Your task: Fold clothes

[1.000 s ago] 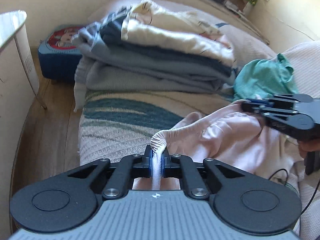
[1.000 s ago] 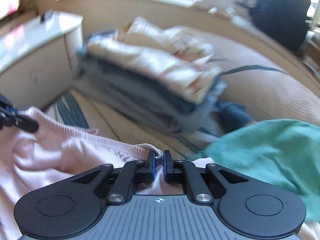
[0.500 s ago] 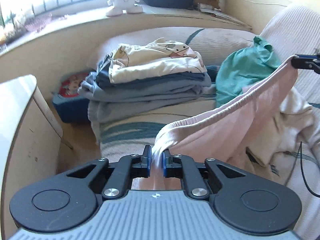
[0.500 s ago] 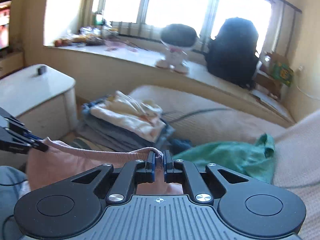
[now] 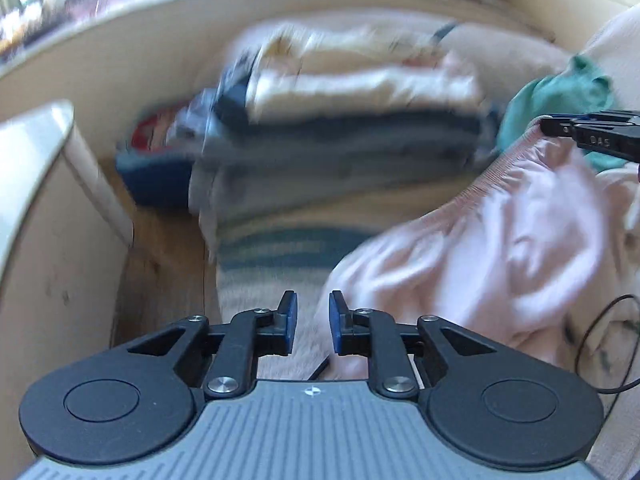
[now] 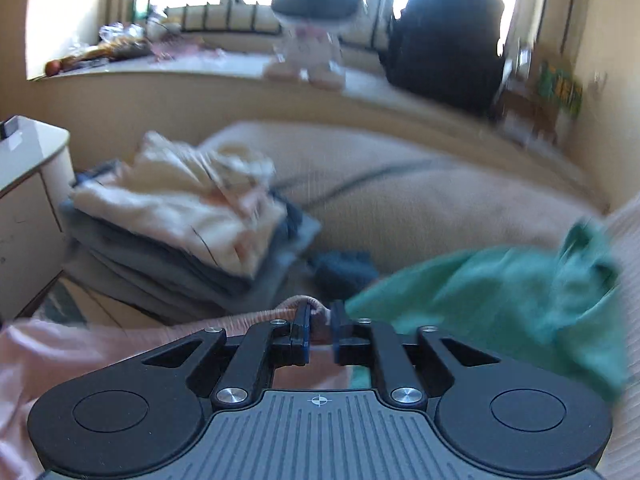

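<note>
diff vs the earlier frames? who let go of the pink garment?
The left gripper has just opened and dropped the pink garment, whose waistband now lies clear of it to the right. The right gripper has just been opening too; the waistband is between its fingers, now with a gap. The garment sagged onto the bed. Folded stack and green garment unchanged.

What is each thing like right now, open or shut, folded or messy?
pink garment, unfolded and crumpled.
left gripper, jaws just opened, nothing between them.
right gripper, jaws just opening, pink garment's waistband between them.
pile of clothes, folded and stacked.
green garment, unfolded and crumpled.
</note>
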Tool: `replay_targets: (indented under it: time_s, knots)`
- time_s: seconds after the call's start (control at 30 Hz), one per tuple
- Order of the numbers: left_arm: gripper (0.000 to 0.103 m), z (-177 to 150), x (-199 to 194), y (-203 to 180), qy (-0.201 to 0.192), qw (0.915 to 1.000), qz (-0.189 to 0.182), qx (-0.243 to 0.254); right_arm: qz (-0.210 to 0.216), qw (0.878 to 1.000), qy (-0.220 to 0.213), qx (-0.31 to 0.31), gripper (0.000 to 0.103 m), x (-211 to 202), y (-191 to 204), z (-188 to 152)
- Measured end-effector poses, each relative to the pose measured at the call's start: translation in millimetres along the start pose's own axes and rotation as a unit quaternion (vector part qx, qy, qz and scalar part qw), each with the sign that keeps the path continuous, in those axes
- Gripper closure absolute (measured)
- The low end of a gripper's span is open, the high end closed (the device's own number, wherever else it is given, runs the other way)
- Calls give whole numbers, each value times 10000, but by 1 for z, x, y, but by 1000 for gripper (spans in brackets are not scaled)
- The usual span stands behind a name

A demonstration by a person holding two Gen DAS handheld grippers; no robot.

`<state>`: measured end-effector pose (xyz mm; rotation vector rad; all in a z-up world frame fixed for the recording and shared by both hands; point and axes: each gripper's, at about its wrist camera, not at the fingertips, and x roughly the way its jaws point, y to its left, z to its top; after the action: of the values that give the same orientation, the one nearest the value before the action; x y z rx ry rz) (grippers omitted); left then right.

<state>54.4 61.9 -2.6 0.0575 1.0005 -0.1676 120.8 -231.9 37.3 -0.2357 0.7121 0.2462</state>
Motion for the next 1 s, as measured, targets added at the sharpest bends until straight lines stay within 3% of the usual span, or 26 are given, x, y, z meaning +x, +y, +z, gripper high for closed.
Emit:
replay_targets:
  time_s: [0.1,0.23,0.37,0.5,0.57,0.73,0.8,0.83,0.87,0.9,1.0]
  knots:
    - [83,-5,9,15,215,9992,-156,-306,-40,9994,173,281,75,10,-14,-12]
    - [68,-11,2,26,207,9977,-382,-525,-106,9980,11,618,56,-9,-37,-19]
    - [51,-14,-11,20,122,9958,-699,-574,-74,9987,-199,460,55,-54,-57,-25]
    - [39,-16,-17,6,86,9942,-910,-573,-106,9997,107,-191,54,-74,-61,-42]
    - [37,-19,-14,-2,156,9941,-949,-510,-120,9972,344,-656,53,-74,-58,-51]
    - [37,-28,-8,-23,363,9945,-954,-237,-120,9924,514,-1113,54,-54,-48,-59]
    - [43,-32,-9,-34,381,9946,-969,-32,-127,9919,697,-1058,61,-38,-45,-60]
    - [57,-33,-8,-39,396,9945,-971,56,-96,9920,819,-960,81,-32,-44,-60]
    - [70,-34,-4,-42,454,9943,-962,107,28,9933,880,-754,90,-32,-43,-59]
    - [100,-35,0,-43,580,9936,-961,138,39,9943,886,-600,95,-36,-42,-57]
    - [100,-33,-2,-40,541,9928,-1053,166,200,9959,872,-91,98,-57,-42,-52]
